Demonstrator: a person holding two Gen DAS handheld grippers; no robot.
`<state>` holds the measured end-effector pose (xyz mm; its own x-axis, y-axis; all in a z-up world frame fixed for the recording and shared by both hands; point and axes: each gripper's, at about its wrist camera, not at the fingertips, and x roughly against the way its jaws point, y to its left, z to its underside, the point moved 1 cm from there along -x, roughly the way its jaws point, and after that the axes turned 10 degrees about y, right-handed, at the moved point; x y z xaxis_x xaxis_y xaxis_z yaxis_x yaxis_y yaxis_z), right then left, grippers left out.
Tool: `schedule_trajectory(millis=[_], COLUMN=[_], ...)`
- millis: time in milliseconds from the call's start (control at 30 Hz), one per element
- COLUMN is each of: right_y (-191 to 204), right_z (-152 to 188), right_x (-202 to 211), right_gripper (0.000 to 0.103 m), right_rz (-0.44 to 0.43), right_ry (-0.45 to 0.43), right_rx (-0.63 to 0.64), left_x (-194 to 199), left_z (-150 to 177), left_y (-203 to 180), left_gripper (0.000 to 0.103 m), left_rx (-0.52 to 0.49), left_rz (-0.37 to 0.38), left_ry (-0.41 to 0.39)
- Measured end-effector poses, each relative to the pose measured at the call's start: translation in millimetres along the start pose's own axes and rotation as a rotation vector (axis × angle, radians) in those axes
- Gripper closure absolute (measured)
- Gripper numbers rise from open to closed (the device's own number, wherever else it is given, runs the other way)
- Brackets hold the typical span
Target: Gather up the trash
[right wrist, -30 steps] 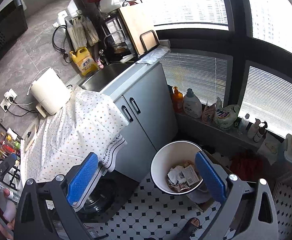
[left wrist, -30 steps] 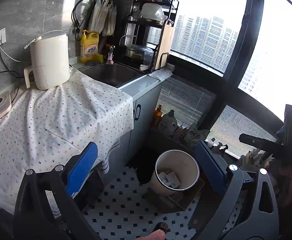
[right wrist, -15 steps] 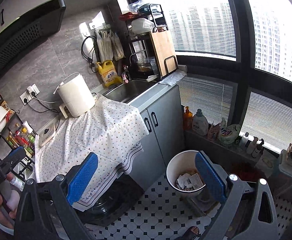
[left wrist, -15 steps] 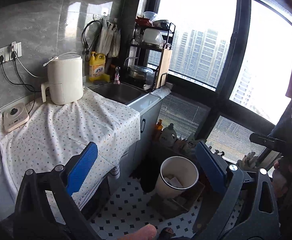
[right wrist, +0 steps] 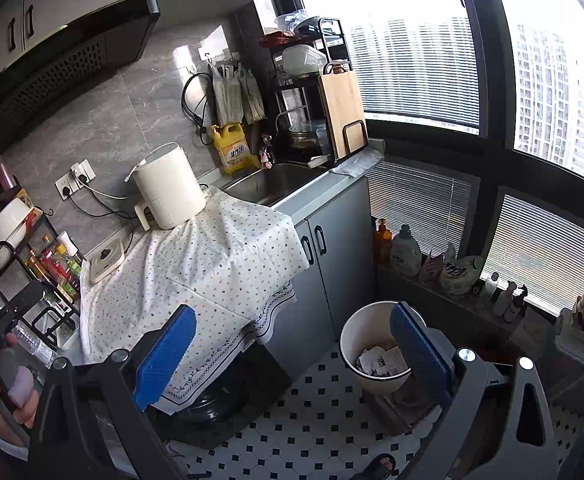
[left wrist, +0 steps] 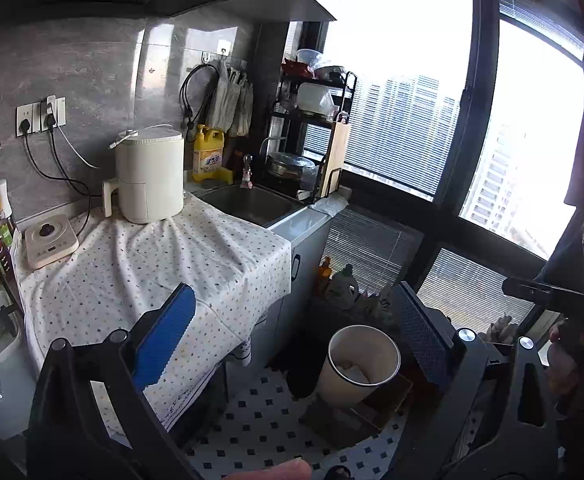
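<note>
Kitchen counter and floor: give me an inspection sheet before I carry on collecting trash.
Surface: dotted cloth covers the counter; no loose trash seen on it.
Job's things: white bin on the tiled floor, crumpled paper inside.
Clutter: white appliance, yellow detergent jug, small white scale, cutting board.
Grippers: left gripper and right gripper both open, empty.
Cables: two plugged into the wall socket.
Surroundings: bottles on the window ledge.

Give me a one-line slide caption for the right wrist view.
Right gripper, jaws open and empty, above a white bin holding paper trash beside the cloth-covered counter.
</note>
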<state>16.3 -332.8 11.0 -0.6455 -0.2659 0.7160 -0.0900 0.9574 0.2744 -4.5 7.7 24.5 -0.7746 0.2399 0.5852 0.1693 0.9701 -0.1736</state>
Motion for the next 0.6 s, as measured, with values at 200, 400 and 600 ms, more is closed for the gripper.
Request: schedule_trajectory(millis=[200,400,600], right_y=[7.8,9.0,5.1], right_z=[0.7,1.1,6.4], right_x=[-2.8,-2.8,-2.4], right_gripper=[0.008,0.008,0.008], right_rz=[-0.004,-0.011,-0.004], right_ry=[0.006,0.000,0.001], right_rx=[0.007,0.007,-0.013], left_x=[5.1,10.5,11.2], left_z=[2.7,3.8,5.8], left_y=[5.3,4.6,3.2], left_gripper=[0.006,0.006,0.006], left_rx=[0.010,0.013,0.011], left_rz=[-0.013,-0.013,-0.010], left_ry=[0.001,-0.008,-0.002])
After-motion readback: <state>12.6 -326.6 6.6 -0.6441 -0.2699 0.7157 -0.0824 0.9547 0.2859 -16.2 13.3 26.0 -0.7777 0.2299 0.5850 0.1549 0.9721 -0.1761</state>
